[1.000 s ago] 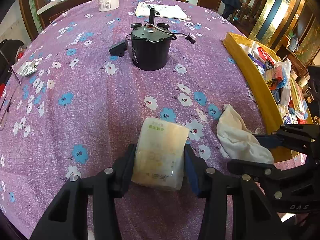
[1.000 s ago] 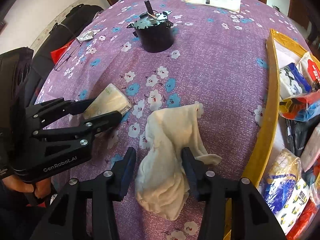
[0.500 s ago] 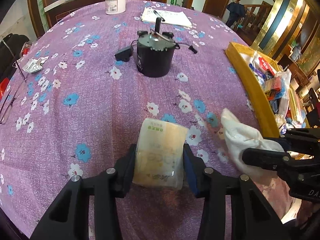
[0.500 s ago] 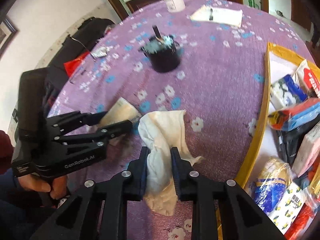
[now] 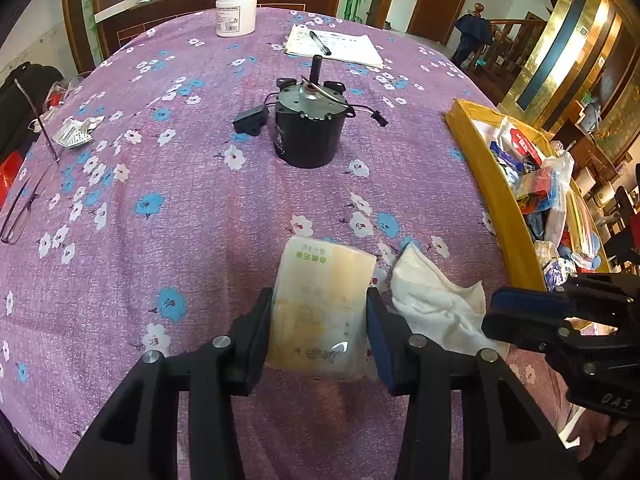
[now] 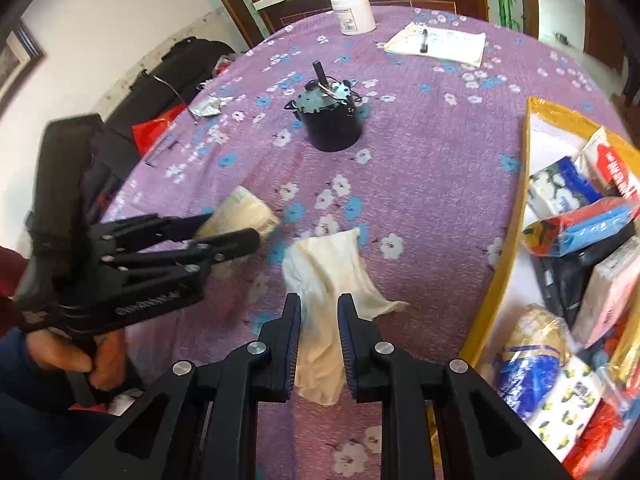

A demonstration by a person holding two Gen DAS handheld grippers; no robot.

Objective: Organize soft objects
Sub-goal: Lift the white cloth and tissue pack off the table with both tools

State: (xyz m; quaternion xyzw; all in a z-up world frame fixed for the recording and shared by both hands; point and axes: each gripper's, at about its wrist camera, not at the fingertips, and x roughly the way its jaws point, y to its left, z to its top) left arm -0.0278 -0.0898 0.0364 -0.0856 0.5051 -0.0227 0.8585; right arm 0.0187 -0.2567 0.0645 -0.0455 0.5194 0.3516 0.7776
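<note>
1. Left hand-held gripper (image 5: 320, 320) is clamped on a pale yellow tissue pack (image 5: 320, 300), its pads pressing the pack's two long sides near the desk's near edge.
2. Right hand-held gripper (image 6: 319, 332) has just been closing, and its blue-padded jaws now pinch a cream cloth (image 6: 328, 276); the cloth's upper part fans out over the purple flowered desk (image 6: 420, 152) just beyond the fingertips, and its lower end hangs out below the jaws.
3. Seen from the left wrist, the cloth (image 5: 432, 300) lies just to the right of the pack, the two almost touching; the right gripper (image 5: 532, 312) reaches it from the right edge.
4. A person's hand (image 6: 80, 356) grips the handle of the left gripper (image 6: 224, 232) at the desk's left side.
5. Along the right edge stands a yellow-rimmed tray (image 6: 504, 256) crowded with packets and tissue packs.
6. Near the desk's middle stands a black motor (image 5: 308, 128), shaft upright, with a small black plug (image 5: 250, 120) just to its left.
7. Toward the far edge lie a paper pad (image 5: 336, 46) with a pen (image 5: 320, 42) on it and a white jar (image 5: 236, 12).
8. Eyeglasses (image 5: 24, 204) and a foil pill strip (image 5: 76, 132) sit at the left edge.
</note>
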